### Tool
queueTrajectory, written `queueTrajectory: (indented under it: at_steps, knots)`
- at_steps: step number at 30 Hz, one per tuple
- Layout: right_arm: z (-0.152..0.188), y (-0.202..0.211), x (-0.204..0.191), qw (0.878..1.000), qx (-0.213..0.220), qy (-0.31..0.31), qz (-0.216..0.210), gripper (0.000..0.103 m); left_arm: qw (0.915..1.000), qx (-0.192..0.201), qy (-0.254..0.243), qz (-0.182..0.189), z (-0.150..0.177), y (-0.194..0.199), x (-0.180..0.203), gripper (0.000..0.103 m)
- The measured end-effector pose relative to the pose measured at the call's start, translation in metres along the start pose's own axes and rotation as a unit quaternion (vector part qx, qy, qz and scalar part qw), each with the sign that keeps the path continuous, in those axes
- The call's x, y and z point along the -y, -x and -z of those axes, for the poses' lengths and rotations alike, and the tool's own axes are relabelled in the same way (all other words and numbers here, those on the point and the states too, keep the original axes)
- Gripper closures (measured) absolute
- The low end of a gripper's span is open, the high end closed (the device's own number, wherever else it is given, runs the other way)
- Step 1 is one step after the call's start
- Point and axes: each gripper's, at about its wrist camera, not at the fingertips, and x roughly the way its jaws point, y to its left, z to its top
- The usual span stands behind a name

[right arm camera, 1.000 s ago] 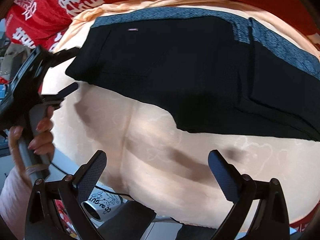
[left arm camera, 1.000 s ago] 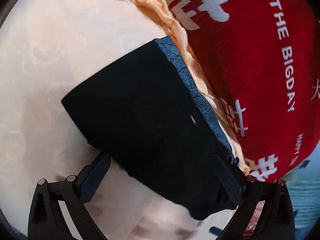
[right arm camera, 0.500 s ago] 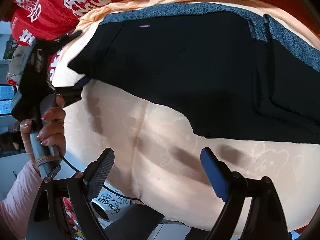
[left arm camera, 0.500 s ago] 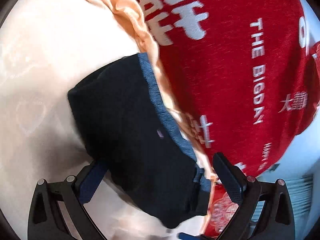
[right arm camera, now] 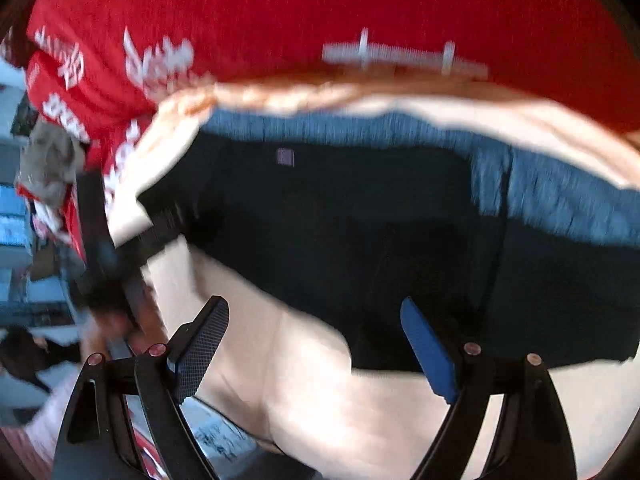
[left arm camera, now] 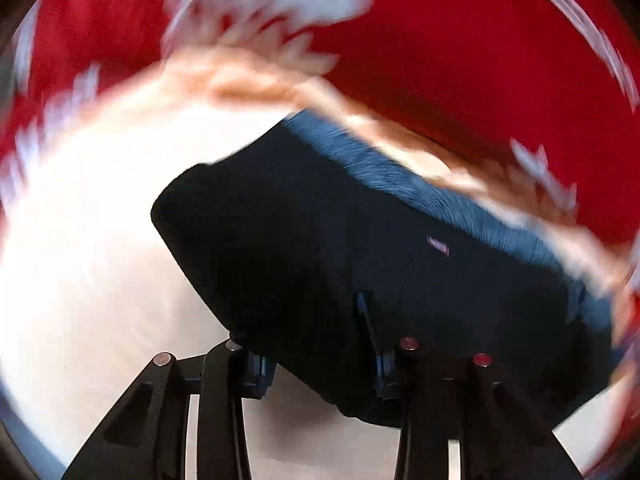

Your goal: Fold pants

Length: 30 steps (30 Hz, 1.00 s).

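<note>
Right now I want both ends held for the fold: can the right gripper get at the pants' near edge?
Probably yes. The right gripper is open, and the pants edge lies just ahead on the peach cloth with nothing between.

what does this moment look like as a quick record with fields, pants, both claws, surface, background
pants: dark pants with a blue-grey waistband, lying on the surface
surface: pale peach cloth
left claw: left claw closed on the pants edge, fabric between the fingers
right claw: right claw open, one finger over the cloth, the other over the pants edge
background: red fabric with white print beyond the cloth
image quality: both views motion-blurred
</note>
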Motion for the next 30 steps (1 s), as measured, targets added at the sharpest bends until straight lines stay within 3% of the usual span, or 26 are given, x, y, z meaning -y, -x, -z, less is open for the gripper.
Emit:
queueTrajectory:
  at_steps: [3,5,7,11,16,20,21,22,23,30]
  knots:
    - [-0.035,0.012,-0.008,1.000,0.008,0.001,-0.018,0.013,0.9885,0.046,-0.129,-0.064,0.015,0.011,0.044,0.066]
    - [-0.058,0.012,-0.023,0.999,-0.001,0.015,-0.040,0.013,0.9783,0.061,-0.180,-0.083,0.025,0.013,0.061,0.065]
    - [-0.080,0.002,-0.043,0.997,-0.037,0.034,-0.061,0.013,0.9728,0.066,-0.201,-0.094,0.028,0.012,0.069,0.065]
    - [-0.107,-0.030,-0.099,0.989,-0.085,0.105,-0.058,0.013,0.9690,0.066,-0.216,-0.101,0.031,0.012,0.070,0.065]
    - [-0.113,-0.084,-0.157,0.970,-0.162,0.181,-0.014,0.013,0.9618,0.076,-0.238,-0.113,0.043,0.014,0.065,0.065]
    - [-0.113,-0.123,-0.164,0.957,-0.222,0.186,0.020,0.015,0.9635,0.077,-0.234,-0.106,0.043,0.016,0.068,0.065]
    - [-0.113,-0.128,-0.161,0.956,-0.231,0.179,0.017,0.022,0.9643,0.072,-0.234,-0.102,0.042,0.015,0.068,0.065]
    - [-0.113,-0.132,-0.155,0.957,-0.238,0.166,0.013,0.061,0.9648,0.067,-0.234,-0.099,0.042,0.015,0.068,0.065]
    - [-0.113,-0.134,-0.146,0.960,-0.241,0.143,0.006,0.083,0.9637,0.071,-0.238,-0.098,0.042,0.017,0.070,0.065]
    - [-0.097,-0.063,-0.111,0.978,-0.152,0.136,-0.051,0.086,0.9570,0.102,-0.263,-0.066,0.039,0.068,0.101,0.065]
